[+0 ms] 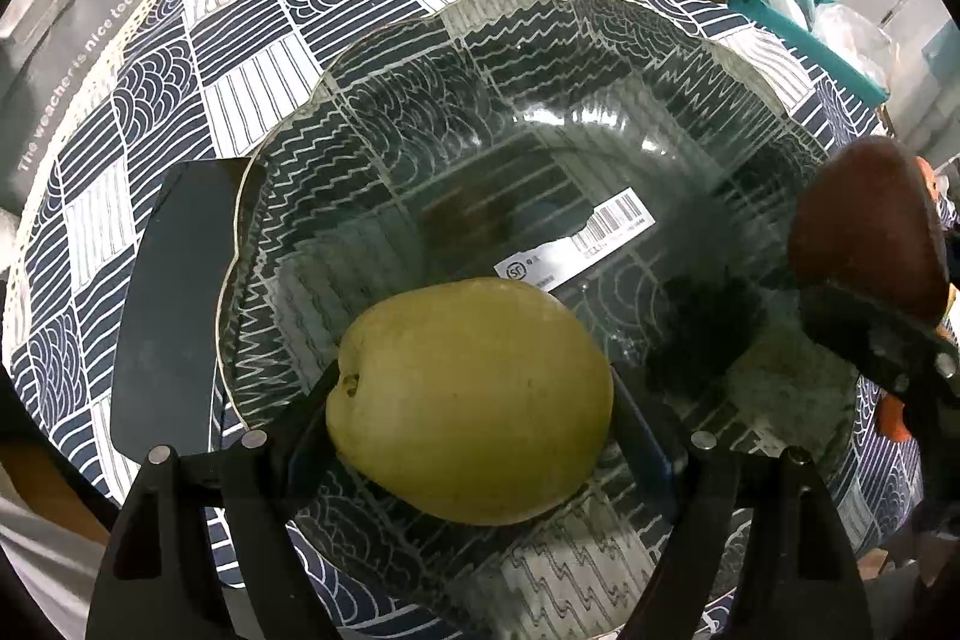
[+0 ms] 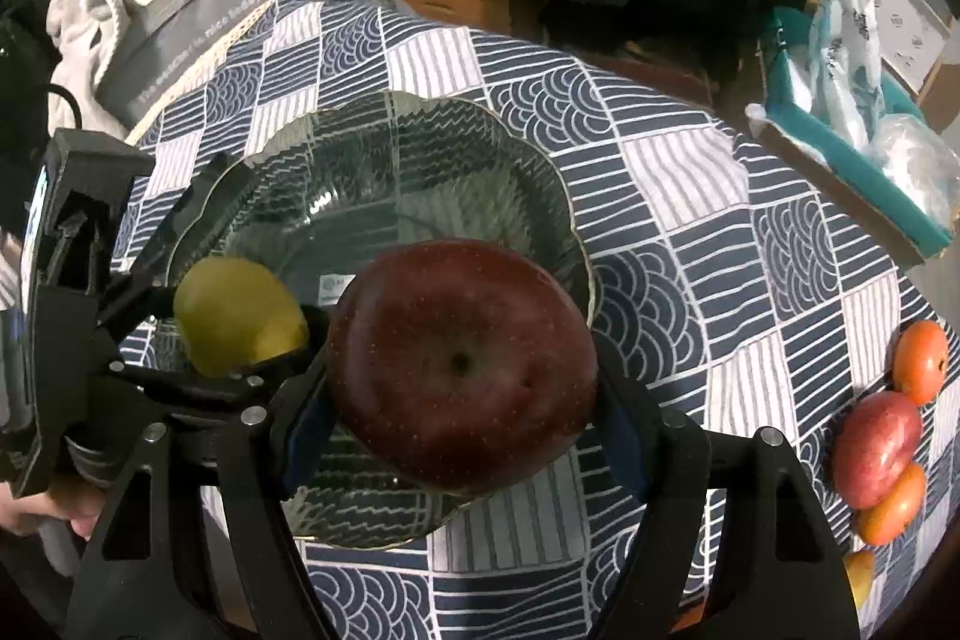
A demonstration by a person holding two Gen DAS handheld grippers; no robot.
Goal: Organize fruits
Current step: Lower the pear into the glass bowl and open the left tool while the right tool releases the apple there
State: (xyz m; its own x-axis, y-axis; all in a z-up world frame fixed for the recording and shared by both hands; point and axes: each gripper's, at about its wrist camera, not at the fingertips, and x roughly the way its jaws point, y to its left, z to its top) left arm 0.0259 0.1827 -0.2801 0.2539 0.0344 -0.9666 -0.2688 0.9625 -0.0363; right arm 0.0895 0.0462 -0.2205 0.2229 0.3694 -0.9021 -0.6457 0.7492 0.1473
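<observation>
Fruits poised over the glass bowl (image 1: 288,112): left gripper (image 1: 474,400) clasps a pear (image 1: 474,400), right gripper (image 2: 462,370) an apple (image 2: 462,370); next, lower and release.

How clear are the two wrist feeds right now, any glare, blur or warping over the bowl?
Left wrist: fisheye bends the tablecloth; the ribbed glass bowl ripples the pattern beneath; the pear in the left gripper is sharp, the apple at the edge soft. Right wrist: apple in the right gripper sharp, pear slightly blurred, dim background.
</observation>
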